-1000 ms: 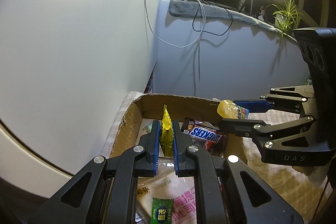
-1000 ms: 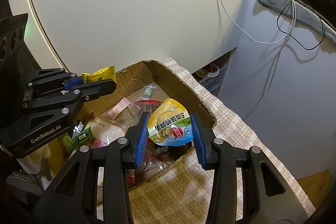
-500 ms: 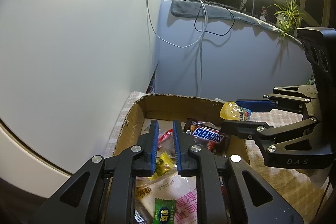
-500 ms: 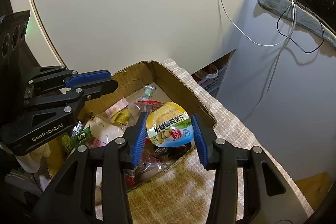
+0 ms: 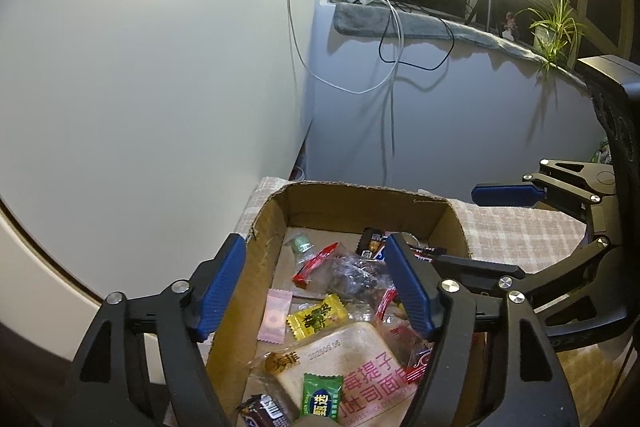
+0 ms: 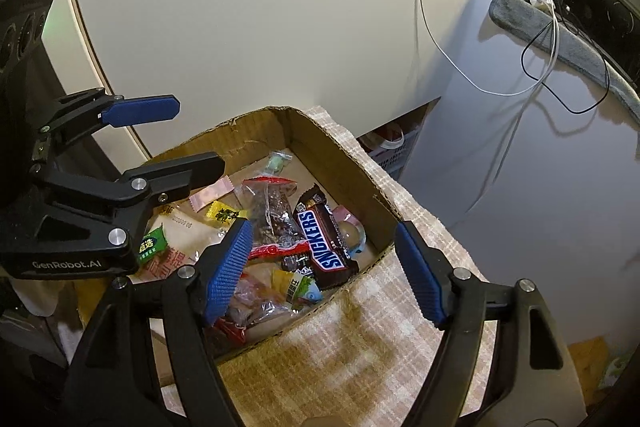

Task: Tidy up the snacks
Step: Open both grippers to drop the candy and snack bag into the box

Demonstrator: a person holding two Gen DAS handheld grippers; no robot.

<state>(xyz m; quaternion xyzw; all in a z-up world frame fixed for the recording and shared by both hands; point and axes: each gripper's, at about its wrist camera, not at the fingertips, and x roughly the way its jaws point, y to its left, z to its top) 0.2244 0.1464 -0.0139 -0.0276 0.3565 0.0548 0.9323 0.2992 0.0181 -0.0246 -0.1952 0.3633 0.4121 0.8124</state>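
We note both tools spread wide, gripping nothing. Our left gripper (image 5: 316, 287) hovers over the cardboard box (image 5: 360, 201), which sits at the far-left corner of the checked tablecloth (image 6: 360, 355). Our right gripper (image 6: 324, 275) straddles the box's near-right wall. Inside lie the Snickers bar (image 6: 326, 241), a yellow candy (image 5: 318, 315), a pink sachet (image 5: 275, 315) and a bread packet (image 5: 352, 363).
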